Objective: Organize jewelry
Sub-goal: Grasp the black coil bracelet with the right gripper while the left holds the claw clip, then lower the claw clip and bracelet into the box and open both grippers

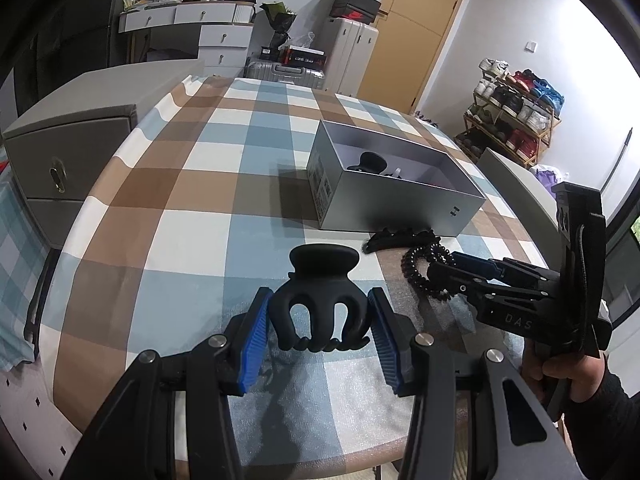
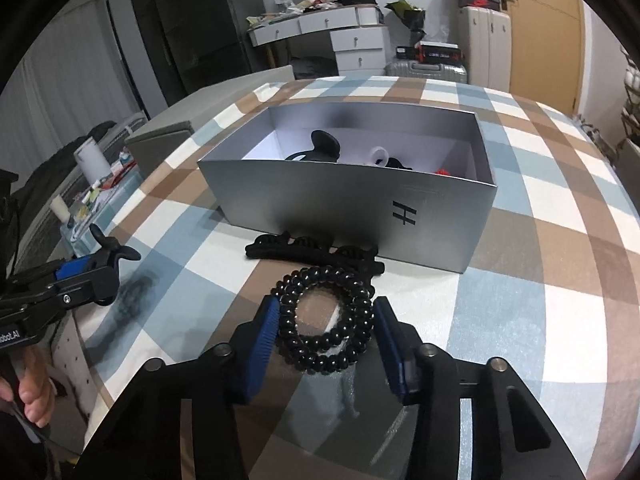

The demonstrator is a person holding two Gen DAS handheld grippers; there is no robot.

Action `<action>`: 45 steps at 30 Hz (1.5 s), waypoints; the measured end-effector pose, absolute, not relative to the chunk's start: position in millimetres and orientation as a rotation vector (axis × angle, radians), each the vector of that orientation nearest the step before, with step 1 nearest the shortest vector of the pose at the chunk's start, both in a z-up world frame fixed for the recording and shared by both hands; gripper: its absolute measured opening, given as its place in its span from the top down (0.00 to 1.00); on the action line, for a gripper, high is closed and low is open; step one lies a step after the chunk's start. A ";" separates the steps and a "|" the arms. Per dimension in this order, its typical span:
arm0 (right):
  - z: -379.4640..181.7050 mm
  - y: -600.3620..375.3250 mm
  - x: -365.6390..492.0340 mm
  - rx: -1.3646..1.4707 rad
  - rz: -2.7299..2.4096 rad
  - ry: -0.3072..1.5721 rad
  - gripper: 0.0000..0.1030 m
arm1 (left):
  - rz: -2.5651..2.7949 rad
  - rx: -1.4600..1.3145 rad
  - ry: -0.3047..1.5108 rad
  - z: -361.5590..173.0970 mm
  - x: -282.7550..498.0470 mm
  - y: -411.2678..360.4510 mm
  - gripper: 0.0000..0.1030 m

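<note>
Mid-pickup. My left tool clamped on hair claw; right tool clamped on coil tie. Next: carry both to box, 12 o'clock, clear rim, release.

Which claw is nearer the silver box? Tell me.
Right. The right claw, around the coil hair tie, sits just before the silver box; the left claw holds a hair clip farther back.

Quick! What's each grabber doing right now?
Left gripper: shut on the black plastic claw hair clip.
Right gripper: shut on the black spiral coil hair tie.
</note>
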State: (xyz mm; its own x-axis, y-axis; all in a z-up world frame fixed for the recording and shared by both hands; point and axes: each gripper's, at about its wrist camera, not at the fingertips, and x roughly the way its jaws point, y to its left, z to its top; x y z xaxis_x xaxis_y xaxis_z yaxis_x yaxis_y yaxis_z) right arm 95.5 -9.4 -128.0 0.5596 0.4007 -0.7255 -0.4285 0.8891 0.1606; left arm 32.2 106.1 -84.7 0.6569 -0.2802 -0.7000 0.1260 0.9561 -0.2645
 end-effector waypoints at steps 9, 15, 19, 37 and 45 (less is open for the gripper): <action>-125.0 -15.7 93.6 -0.002 0.488 0.825 0.61 | -0.227 -0.189 0.824 -81.7 32.4 104.6 0.59; -120.8 -27.1 88.9 0.034 0.484 0.797 0.61 | -0.223 -0.179 0.821 -77.5 34.4 100.9 0.59; -115.8 -34.2 83.0 0.046 0.496 0.766 0.61 | -0.226 -0.164 0.813 -73.1 35.2 94.8 0.59; -62.5 -54.8 90.1 0.121 0.579 0.625 0.62 | -0.264 -0.140 0.707 -33.3 77.7 70.5 0.59; -45.0 -53.4 119.5 0.112 0.587 0.591 0.62 | -0.307 -0.126 0.694 -24.4 107.3 53.9 0.59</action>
State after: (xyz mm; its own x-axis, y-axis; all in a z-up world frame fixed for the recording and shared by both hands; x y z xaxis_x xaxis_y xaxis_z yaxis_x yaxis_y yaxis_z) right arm 119.5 -53.4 -45.0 0.6733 0.5514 -0.4926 -0.4892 0.8318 0.2624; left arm 107.3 53.9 -24.4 0.7260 -0.3195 -0.6090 0.2361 0.9475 -0.2156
